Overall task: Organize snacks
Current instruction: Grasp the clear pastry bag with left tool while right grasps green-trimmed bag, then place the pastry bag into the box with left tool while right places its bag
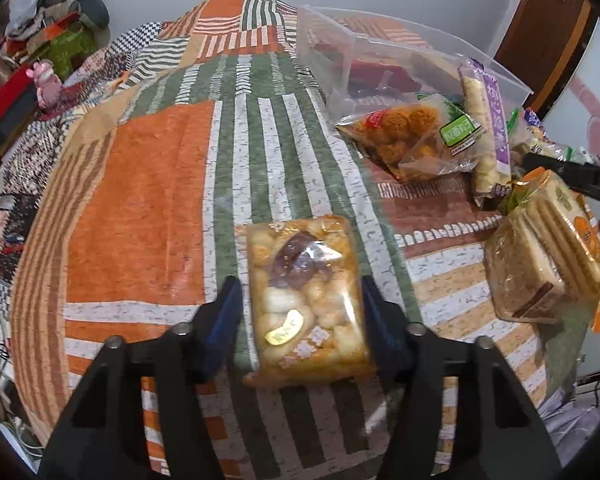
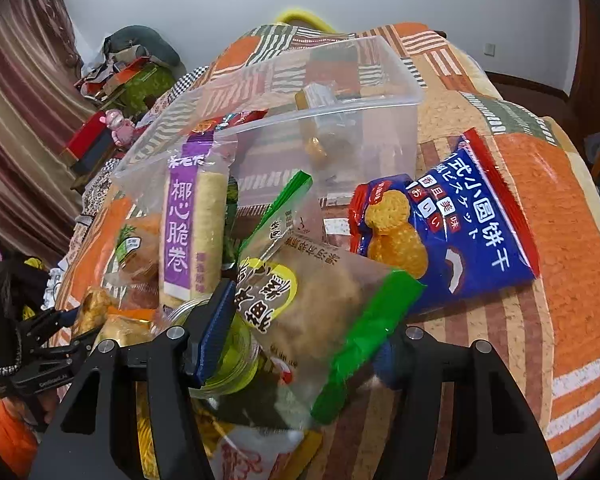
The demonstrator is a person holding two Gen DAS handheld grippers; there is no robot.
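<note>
Patchwork bed (image 1: 148, 184), one clear plastic bin (image 2: 388, 80) near the far edge. Left gripper (image 1: 302, 312) clamped on one orange pastry pack (image 1: 304, 296), mid-bed. Right gripper (image 2: 300, 340) clamped on one green-edged snack bag (image 2: 332, 304). Also loose by the bin: one purple roll pack (image 2: 180, 232), one blue biscuit bag (image 2: 460, 232).

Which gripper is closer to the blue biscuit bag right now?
Right. The right gripper sits just beside the blue biscuit bag, around a green-edged packet. The left gripper is over at a separate clear snack pack.
</note>
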